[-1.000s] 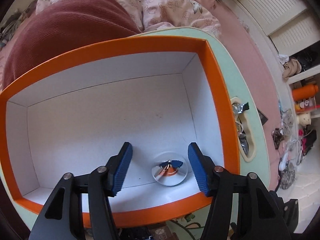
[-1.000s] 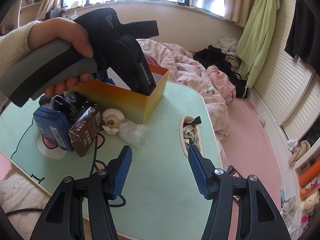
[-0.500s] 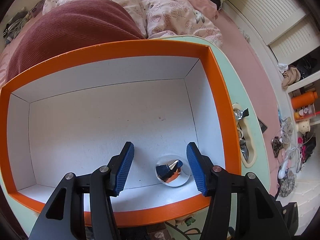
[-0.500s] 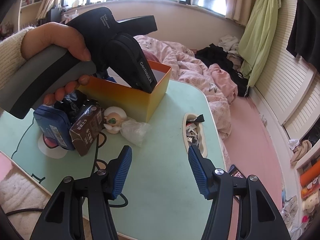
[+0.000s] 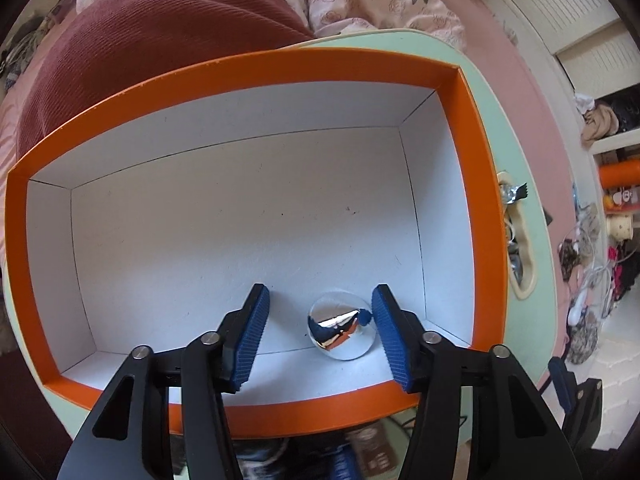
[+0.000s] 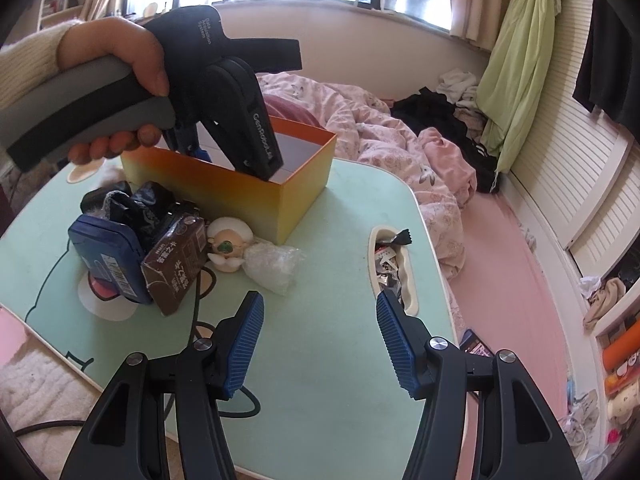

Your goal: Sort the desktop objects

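The left gripper [image 5: 318, 330] is seen from its own wrist camera poised over the orange box [image 5: 472, 168], its blue-padded fingers [image 5: 252, 334] spread apart with nothing clasped between them. On the white floor of the box, near the front wall and close beside the right-hand pad, a small round mirror-like disc [image 5: 342, 326] is seen lying flat, reflections of blue and orange being caught in its face; it is touched by neither pad as far as can be told. This interior is hidden from the right wrist view, where only the outer walls of the orange box [image 6: 256, 196] and the left gripper [image 6: 240, 128], dipped into it and held by a hand [image 6: 120, 92], are shown. What is revealed there instead is the clutter left on the pale green table [image 6: 332, 360]: a blue case [image 6: 104, 256], a brown carton [image 6: 176, 264] leaning against it, a small doll figure [image 6: 228, 248], a crumpled clear plastic bag [image 6: 274, 266] and dark crinkled wrappers [image 6: 136, 204], all grouped just in front of the box. A recessed slot [image 6: 394, 268] in the table is filled with scraps. The right gripper [image 6: 320, 340] is held above bare tabletop, its fingers [image 6: 244, 340] wide apart and empty, well clear of the pile.
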Motion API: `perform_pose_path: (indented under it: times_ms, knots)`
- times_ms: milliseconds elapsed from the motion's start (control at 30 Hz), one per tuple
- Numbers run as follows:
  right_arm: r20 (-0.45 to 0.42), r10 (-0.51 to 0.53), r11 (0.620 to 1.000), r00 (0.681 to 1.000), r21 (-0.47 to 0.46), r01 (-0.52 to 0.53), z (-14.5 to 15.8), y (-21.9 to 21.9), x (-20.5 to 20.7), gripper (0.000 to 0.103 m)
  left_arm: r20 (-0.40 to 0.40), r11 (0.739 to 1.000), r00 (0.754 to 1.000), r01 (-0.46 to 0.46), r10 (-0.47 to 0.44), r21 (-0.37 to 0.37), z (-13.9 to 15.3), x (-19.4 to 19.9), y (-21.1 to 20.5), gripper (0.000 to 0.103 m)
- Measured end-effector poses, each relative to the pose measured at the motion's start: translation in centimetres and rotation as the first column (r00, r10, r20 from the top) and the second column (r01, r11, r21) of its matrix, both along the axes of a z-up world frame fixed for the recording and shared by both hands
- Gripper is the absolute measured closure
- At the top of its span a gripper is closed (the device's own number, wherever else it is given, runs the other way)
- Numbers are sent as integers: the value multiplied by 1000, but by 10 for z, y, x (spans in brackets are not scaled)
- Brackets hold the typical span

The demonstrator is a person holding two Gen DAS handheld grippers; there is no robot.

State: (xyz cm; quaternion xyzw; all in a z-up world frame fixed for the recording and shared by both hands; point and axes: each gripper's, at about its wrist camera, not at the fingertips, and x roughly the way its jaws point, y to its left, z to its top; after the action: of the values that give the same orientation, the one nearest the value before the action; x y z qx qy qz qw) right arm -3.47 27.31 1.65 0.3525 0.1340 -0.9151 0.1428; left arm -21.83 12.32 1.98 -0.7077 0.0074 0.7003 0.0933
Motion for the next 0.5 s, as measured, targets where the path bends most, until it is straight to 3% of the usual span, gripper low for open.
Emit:
perform_pose_path:
  times_ms: [133, 200, 300, 500]
  knots:
    - [-3, 4, 1000, 1000, -7, -4, 0, -2, 1, 44, -13, 999, 1000, -26, 26, 21, 2, -10, -18, 60]
    - [0, 1, 1000, 1000, -7, -1, -1, -2, 0, 44, -20, 999, 999, -41, 41, 35, 3, -15, -27, 70]
    - [2, -1, 1000, 1000, -11, 1, -1, -2, -1, 44, -53, 998, 996, -68, 68, -6, 5, -23, -37, 71]
    - [9, -1, 1000, 1000, -10, 1, -3, -4, -1, 44, -103, 993, 988, -115, 117, 24, 13, -34, -62, 72]
